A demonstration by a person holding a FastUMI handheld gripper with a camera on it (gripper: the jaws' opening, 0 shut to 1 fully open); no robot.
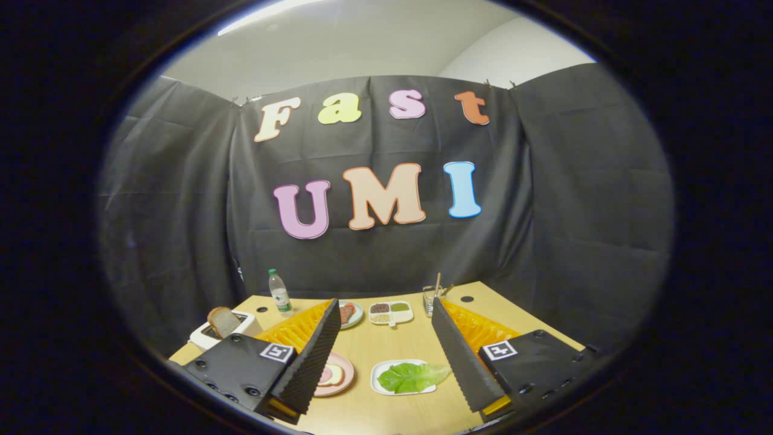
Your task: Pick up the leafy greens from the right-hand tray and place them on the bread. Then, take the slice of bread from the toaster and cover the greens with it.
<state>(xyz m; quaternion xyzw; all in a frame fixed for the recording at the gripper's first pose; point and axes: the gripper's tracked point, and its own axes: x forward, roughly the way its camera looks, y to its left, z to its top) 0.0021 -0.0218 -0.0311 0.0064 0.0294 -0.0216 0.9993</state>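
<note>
The leafy greens [413, 376] lie on a small white tray [381, 386] on the wooden table, below and between my fingers, nearer the right one. To their left a pink plate [345, 364] carries a slice of bread [331, 376], partly hidden by my left finger. A white toaster [212, 335] stands at the table's left edge with a brown bread slice [224, 321] sticking up out of it. My gripper [381, 350] is open, held high above the table, with nothing between its fingers.
Farther back on the table stand a plastic water bottle [279, 291], a plate with sliced meat [349, 314], a white divided dish of condiments [391, 312] and a glass with a stick in it [430, 299]. Black cloth walls close the booth behind.
</note>
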